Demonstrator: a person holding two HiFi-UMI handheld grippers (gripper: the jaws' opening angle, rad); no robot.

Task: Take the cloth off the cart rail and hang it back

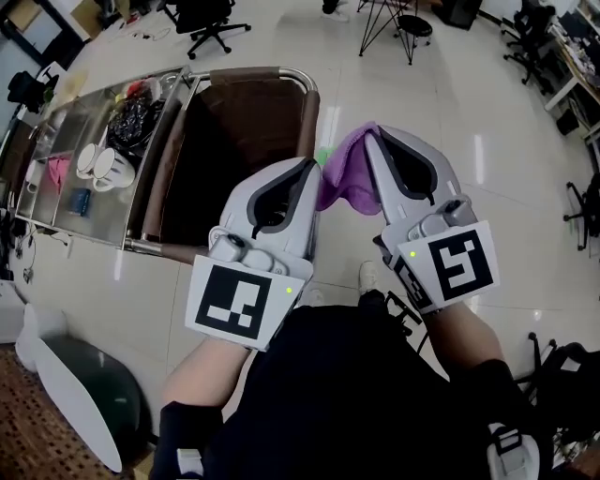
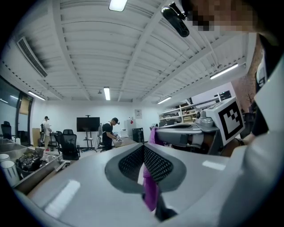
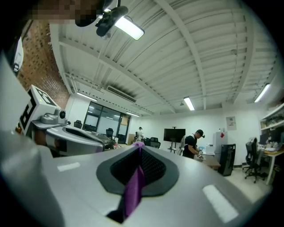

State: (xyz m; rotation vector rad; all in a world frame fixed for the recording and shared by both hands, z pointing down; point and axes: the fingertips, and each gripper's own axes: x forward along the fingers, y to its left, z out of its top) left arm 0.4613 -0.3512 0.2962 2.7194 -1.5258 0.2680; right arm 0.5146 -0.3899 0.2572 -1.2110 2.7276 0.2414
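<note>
A purple cloth (image 1: 349,176) hangs in the air between my two grippers, to the right of the cart rail (image 1: 308,120) and apart from it. My left gripper (image 1: 312,167) is shut on the cloth's left edge; a purple strip (image 2: 150,188) shows pinched between its pads. My right gripper (image 1: 371,133) is shut on the cloth's top right part, and the purple fabric (image 3: 133,188) runs down between its jaws. Both grippers are raised and point away from the person, so their own views look across the room. The cart (image 1: 225,141) stands at the left, its brown-wrapped rail bare.
The cart's metal tray (image 1: 103,192) holds white cups (image 1: 101,164), a black bundle and small items. Office chairs (image 1: 211,23) and a stool stand on the glossy floor beyond. A person (image 2: 108,133) works at a far table. A white board leans at the lower left.
</note>
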